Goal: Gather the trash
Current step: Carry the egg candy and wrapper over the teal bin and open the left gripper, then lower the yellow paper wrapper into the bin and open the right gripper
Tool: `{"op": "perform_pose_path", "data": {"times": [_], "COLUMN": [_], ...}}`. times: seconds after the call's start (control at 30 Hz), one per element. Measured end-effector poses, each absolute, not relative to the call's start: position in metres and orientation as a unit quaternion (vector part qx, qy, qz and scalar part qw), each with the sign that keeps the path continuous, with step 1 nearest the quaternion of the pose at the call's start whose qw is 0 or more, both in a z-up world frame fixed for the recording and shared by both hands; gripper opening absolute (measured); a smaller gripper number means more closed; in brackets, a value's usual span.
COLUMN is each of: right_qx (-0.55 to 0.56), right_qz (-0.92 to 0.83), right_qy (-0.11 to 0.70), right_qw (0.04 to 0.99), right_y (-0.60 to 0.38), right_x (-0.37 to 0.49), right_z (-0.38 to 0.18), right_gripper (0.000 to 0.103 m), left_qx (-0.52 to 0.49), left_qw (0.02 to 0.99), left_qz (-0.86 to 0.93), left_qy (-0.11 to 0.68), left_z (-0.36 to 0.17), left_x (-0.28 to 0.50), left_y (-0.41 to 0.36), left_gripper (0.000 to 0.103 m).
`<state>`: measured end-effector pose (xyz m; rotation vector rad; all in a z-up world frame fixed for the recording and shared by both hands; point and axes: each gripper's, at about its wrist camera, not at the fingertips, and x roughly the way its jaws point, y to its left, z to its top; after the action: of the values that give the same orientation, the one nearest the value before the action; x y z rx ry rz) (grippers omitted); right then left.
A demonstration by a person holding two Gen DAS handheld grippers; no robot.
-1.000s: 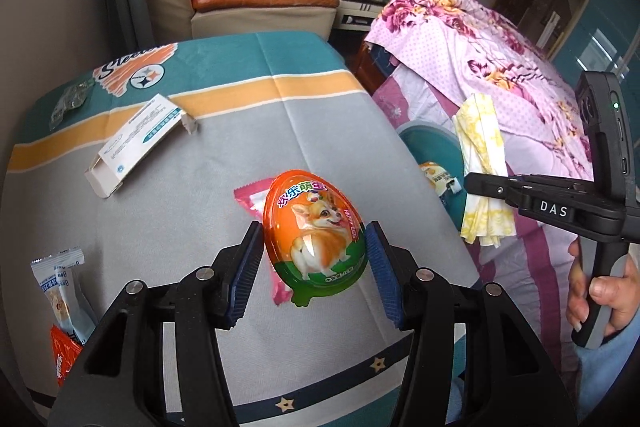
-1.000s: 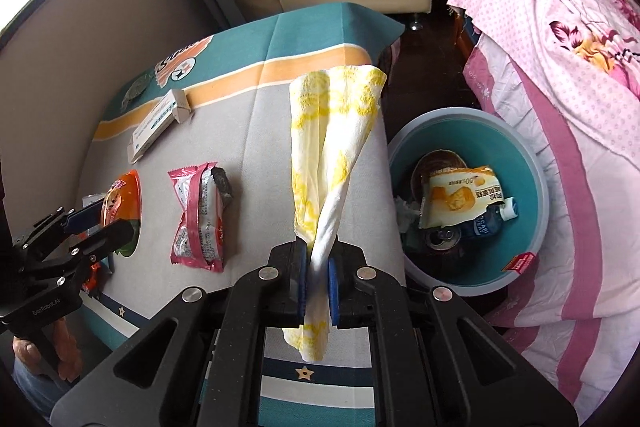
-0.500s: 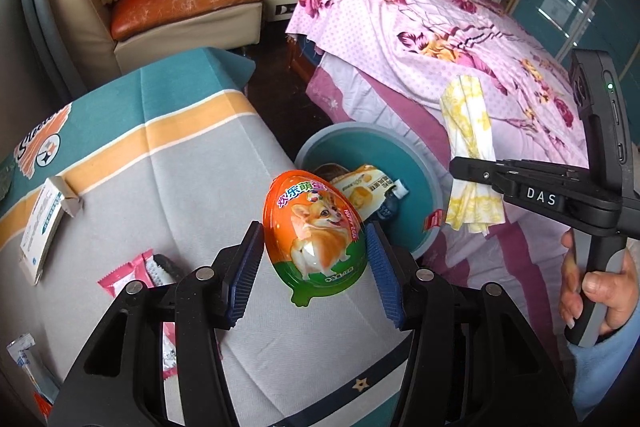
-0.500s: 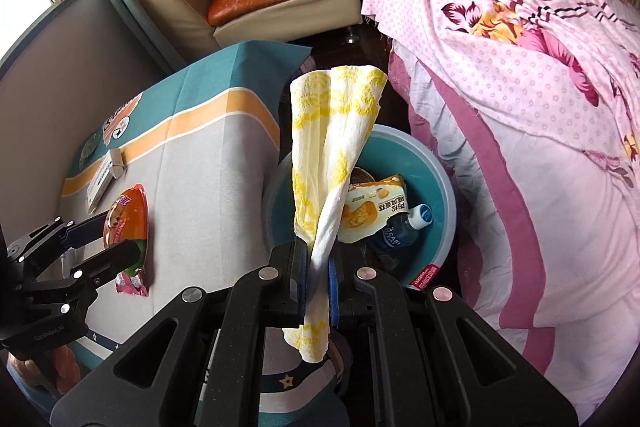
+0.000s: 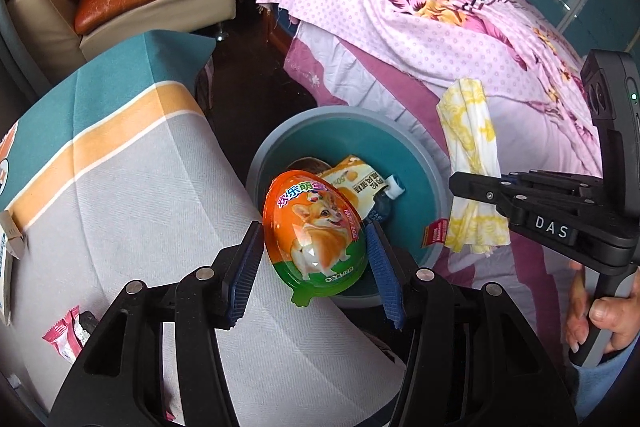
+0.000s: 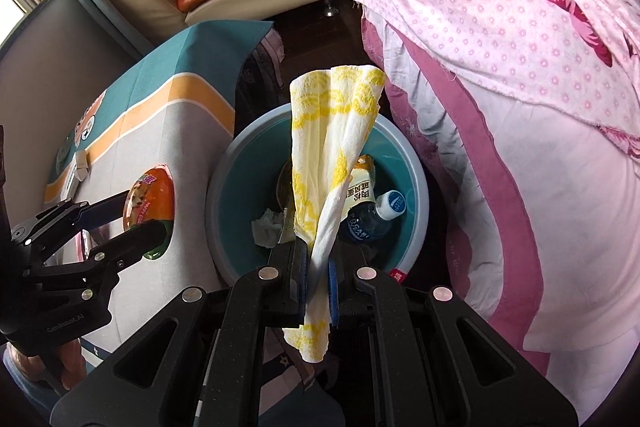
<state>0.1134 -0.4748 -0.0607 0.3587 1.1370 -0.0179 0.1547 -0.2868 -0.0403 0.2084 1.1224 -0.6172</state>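
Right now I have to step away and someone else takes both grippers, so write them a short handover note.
Left gripper: shut on the orange egg-shaped pack, at the table edge beside the basin.
Right gripper: shut on the yellow-white tissue, over the teal basin.
Done: a pouch, a bottle and a crumpled wad lie in the basin.
Left: release both items into the basin, then fetch the pink wrapper and white box from the table.
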Motion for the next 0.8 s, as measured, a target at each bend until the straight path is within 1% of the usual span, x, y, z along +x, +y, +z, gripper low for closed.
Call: {"op": "perform_pose_path", "data": {"times": [0.4,0.5,0.53,0.57,0.63,0.8], "right_qx": [0.170,0.169,0.168,0.167,0.165,0.160], "right_qz": [-0.017,-0.017,-0.018,-0.018,-0.018,-0.017], "right_qy": [0.553,0.555,0.556,0.556,0.557,0.558], "right_qw": [0.815,0.814,0.814,0.814,0.814,0.814], "right_y": [-0.483,-0.484,-0.484,-0.485,-0.484,-0.479], "right_x": [0.123,0.124,0.125,0.125,0.125,0.126], "right_z": [-0.078,-0.079,-0.078,-0.078,-0.077,-0.075], "right_gripper": [0.008,0.008,0.008,0.008,0.008,0.008], "left_qx": [0.099,0.096,0.096,0.097,0.098,0.084], "left_qw": [0.789,0.790,0.790,0.791,0.798,0.799], "left_qz": [-0.298,-0.298,-0.299,-0.296,-0.290,-0.284], "left_qy": [0.528,0.527,0.528,0.526,0.519,0.524], "left_z": [-0.053,-0.054,-0.054,-0.053,-0.052,-0.052], "left_x": [0.172,0.173,0.173,0.173,0.172,0.174], "left_y": [-0.312,-0.314,-0.314,-0.314,-0.313,-0.302], "left_gripper": [0.054,0.056,0.063,0.071,0.078,0.079]}}
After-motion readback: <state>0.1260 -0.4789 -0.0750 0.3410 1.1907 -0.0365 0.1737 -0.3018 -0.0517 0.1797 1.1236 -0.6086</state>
